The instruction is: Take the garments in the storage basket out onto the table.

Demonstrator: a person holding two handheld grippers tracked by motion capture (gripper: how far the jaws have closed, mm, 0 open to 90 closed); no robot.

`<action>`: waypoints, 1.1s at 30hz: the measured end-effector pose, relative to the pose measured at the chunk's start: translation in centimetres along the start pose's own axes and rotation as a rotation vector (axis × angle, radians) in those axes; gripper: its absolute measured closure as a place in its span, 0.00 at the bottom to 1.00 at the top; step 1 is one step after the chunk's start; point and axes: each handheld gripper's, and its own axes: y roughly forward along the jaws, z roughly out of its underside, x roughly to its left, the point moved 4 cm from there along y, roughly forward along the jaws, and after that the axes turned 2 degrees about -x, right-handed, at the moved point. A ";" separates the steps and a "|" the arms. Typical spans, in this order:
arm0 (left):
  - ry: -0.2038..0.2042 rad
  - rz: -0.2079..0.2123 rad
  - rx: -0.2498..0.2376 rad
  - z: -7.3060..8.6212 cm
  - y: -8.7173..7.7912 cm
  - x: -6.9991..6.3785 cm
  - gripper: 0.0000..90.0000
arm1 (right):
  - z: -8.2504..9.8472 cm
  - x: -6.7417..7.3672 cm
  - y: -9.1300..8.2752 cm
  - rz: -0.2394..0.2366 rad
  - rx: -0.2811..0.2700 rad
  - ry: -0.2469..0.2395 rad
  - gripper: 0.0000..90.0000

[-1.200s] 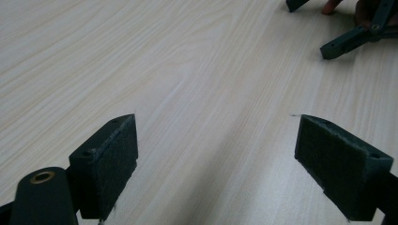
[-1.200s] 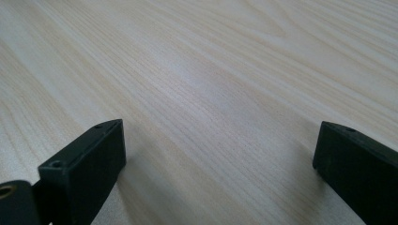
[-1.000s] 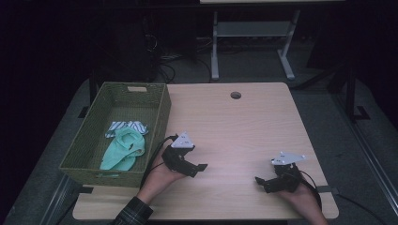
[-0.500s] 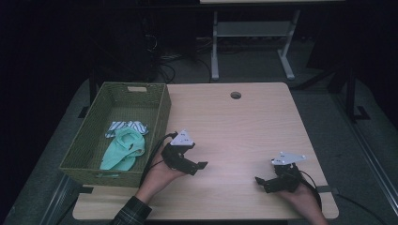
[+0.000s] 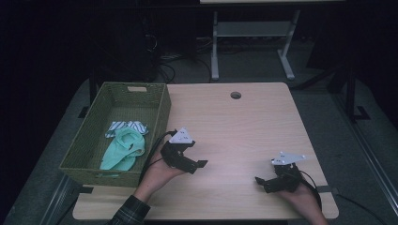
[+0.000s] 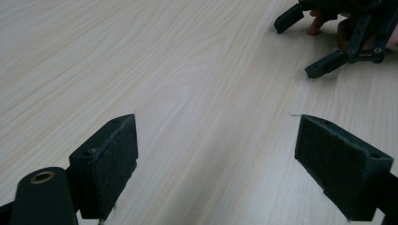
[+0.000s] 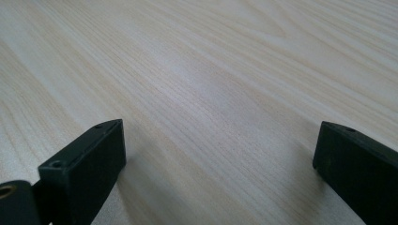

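The desk point(image 5: 244, 136) is a pale wood surface with a round cable hole point(image 5: 235, 95) near its far edge. A green woven basket point(image 5: 162, 110) stands at the desk's left side and serves here as the landmark.

Inside the basket, toward its near half, lies a mint-green cloth point(image 5: 121, 149). A striped cloth point(image 5: 126, 127) lies just beyond it, touching it. Both sit below the basket rim.

The left hand-held gripper point(image 5: 199, 165) rests low over the desk just to the right of the basket's near right corner. Its jaws are spread wide with nothing between them, as the left gripper view confirms; bare wood shows between the 2 pads. It faces away from the basket.

The right hand-held gripper point(image 5: 259, 181) sits well to the right of the basket, near the desk's front edge. Its jaws are also spread and empty.

Judged risks:
- The left hand-held gripper must turn back toward the basket. Its trailing cable point(image 5: 152, 151) runs close to the basket wall and could snag the rim or drag the basket.
- A shallow descent could strike the wall instead of clearing it.
- Because the 2 cloths touch, a loose pinch on the mint-green cloth could lift both
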 end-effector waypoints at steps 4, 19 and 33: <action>-0.003 0.007 0.000 -0.2 -0.2 -0.1 0.15 | 0.0 0.0 0.0 0.000 0.000 -0.001 0.03; 0.025 0.043 0.019 -1.5 -1.2 0.4 0.15 | 0.0 0.0 0.0 0.000 0.000 0.000 0.03; 0.038 0.045 0.010 -2.2 -2.5 0.9 0.15 | 0.0 0.0 0.0 0.002 0.001 0.003 0.03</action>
